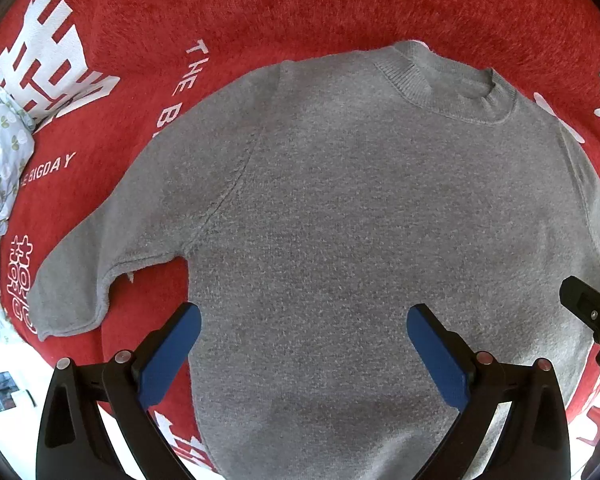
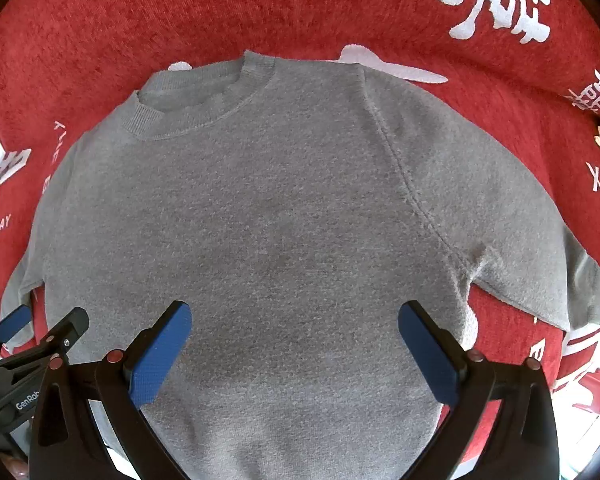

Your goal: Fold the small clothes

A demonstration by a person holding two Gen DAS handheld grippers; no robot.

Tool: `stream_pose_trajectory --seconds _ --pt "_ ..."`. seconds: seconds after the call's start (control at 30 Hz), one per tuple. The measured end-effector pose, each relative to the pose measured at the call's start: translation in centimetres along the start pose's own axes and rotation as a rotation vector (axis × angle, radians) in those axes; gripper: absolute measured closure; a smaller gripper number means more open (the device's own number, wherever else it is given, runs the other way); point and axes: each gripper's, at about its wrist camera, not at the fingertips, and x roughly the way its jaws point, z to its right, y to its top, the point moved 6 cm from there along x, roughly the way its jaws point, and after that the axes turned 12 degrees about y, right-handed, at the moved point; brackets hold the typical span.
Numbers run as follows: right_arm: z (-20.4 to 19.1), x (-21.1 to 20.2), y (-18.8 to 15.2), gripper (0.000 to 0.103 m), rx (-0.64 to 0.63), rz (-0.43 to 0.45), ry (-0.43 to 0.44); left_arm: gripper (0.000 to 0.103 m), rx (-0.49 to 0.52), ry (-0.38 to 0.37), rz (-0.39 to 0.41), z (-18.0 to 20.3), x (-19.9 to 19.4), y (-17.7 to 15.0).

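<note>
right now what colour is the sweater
Plain heather grey sweater, no print; it shows best in the right wrist view.

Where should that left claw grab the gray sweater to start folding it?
Probably the cuff of the gray sweater's left sleeve. It lies flat on the red blanket, sticking out sideways clear of the body, so the open left claw can come from the outer side, pinch the edge and carry it inward.
</note>
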Motion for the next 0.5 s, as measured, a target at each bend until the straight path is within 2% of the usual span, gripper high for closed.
stream_pose_trajectory --seconds 0.2,0.5 --pt "-0.27 0.06 0.01 0.0 -0.002 -0.002 -0.001 0.0 -0.001 -0.007 0.0 -0.05 0.11 -0.02" --pt "-0.46 0.21 0.05 0.0 -0.006 -0.005 -0.003 0.0 0.009 -0.012 -0.047 -0.48 0.74 0.07"
